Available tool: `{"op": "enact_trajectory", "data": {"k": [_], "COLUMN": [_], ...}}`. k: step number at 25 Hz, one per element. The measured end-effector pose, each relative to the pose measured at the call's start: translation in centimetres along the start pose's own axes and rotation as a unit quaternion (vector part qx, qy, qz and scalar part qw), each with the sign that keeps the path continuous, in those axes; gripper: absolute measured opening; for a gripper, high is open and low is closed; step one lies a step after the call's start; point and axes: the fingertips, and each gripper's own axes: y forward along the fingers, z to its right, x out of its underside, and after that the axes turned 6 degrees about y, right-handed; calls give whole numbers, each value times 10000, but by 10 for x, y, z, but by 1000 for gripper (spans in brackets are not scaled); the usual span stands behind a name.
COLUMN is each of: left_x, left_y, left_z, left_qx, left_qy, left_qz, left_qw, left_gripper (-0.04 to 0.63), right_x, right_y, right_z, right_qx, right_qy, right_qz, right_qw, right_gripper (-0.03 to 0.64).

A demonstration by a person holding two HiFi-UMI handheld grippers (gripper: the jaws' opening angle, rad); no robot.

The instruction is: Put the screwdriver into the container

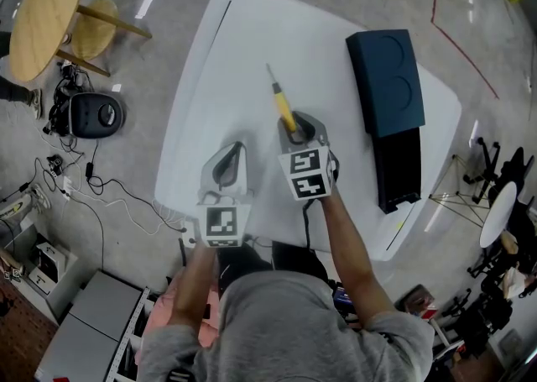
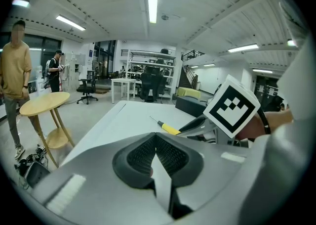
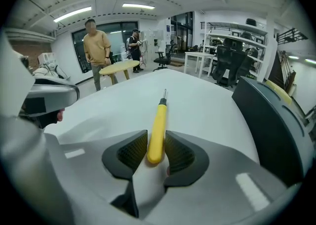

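A screwdriver (image 1: pixel 281 103) with a yellow handle and a thin metal shaft lies on the white table (image 1: pixel 235 53), tip pointing away from me. My right gripper (image 1: pixel 295 130) has closed around the butt end of the handle. In the right gripper view both pads press the sides of the screwdriver (image 3: pixel 158 125) inside my right gripper (image 3: pixel 156 142). My left gripper (image 1: pixel 231 162) hovers just left of it, shut and empty, its pads (image 2: pixel 170 157) meeting; from there I see the screwdriver (image 2: pixel 168 128) lying ahead. The dark blue container (image 1: pixel 386 78) stands at the table's right.
A black open section (image 1: pixel 398 170) adjoins the container's near end. A round wooden table (image 1: pixel 46 15) stands off to the left, with a black device (image 1: pixel 92 113) and cables on the floor. Two people (image 3: pixel 97 51) stand beyond the table's far side.
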Motion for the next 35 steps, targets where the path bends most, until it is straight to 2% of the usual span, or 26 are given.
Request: {"op": "enact_trajectory", "data": {"k": [10,22,35], "left_x": [1,-10,-41], "left_y": [-5,-10,-22], "left_z": [-1,-1,5], "left_qx": [-45,-78,-29], "left_qy": [11,93,389], "left_qz": [-22,41,258], "left_qw": [10000,9999,9989], "left_gripper": [12,12,12], "right_x": [1,-3,-29], "right_y": [1,-3,-40], "right_z": [-1,1,-1], "right_qx": [-48,-230,-214], "right_qy": [7,210,408], "right_qz": [-78,62,546], "right_qw": [10000,9995,9974], "right_gripper": [84,80,78]}}
